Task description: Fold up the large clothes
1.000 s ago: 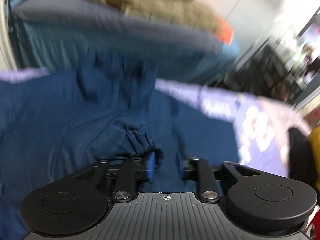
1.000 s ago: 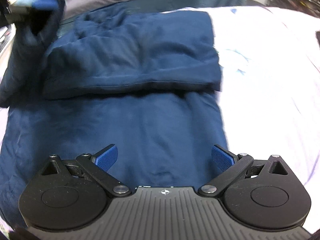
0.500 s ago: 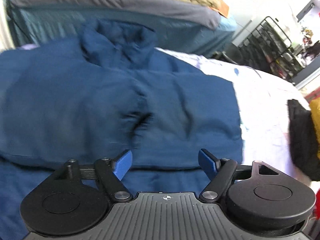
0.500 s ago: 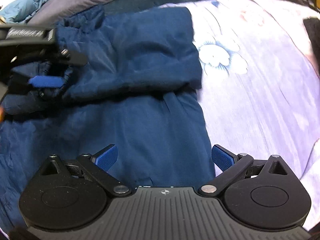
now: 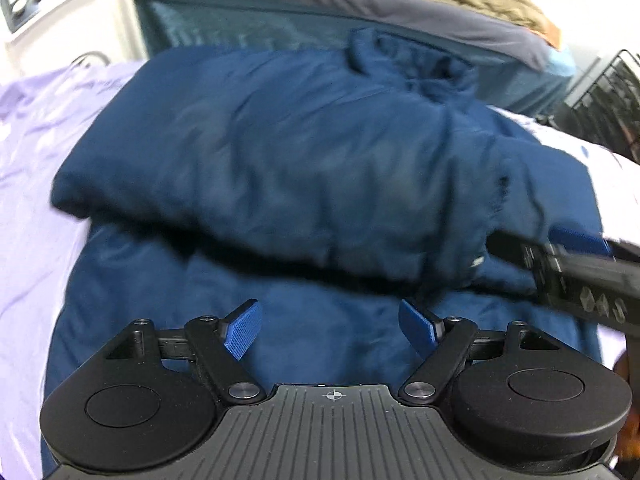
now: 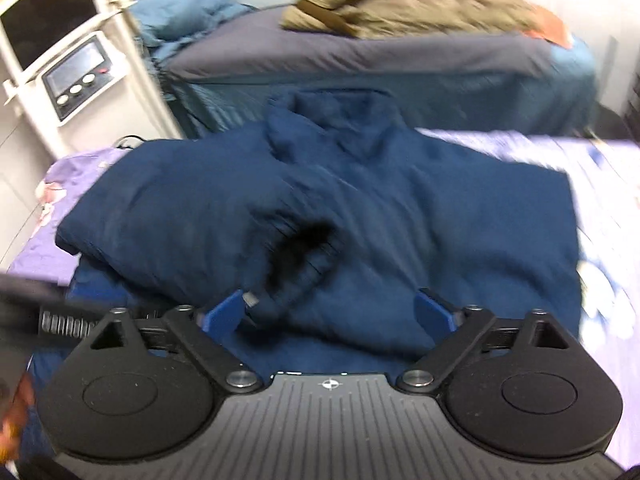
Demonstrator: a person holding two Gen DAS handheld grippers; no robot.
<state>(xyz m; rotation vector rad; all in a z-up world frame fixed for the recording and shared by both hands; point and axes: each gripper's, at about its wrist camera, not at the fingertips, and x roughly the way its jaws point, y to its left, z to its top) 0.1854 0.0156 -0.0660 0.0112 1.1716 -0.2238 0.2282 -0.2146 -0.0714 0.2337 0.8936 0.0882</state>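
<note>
Left gripper (image 5: 331, 326) fingers released, right gripper (image 6: 330, 314) fingers closing, empty; jacket (image 5: 280, 168) lies just beyond both. Bare bed (image 5: 28, 128) left and right.

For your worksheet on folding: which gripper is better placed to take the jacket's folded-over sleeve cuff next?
Probably the right gripper: the sleeve cuff lies just ahead of its closing jaws, nothing pinched yet. The left gripper is open over flat jacket fabric.
</note>
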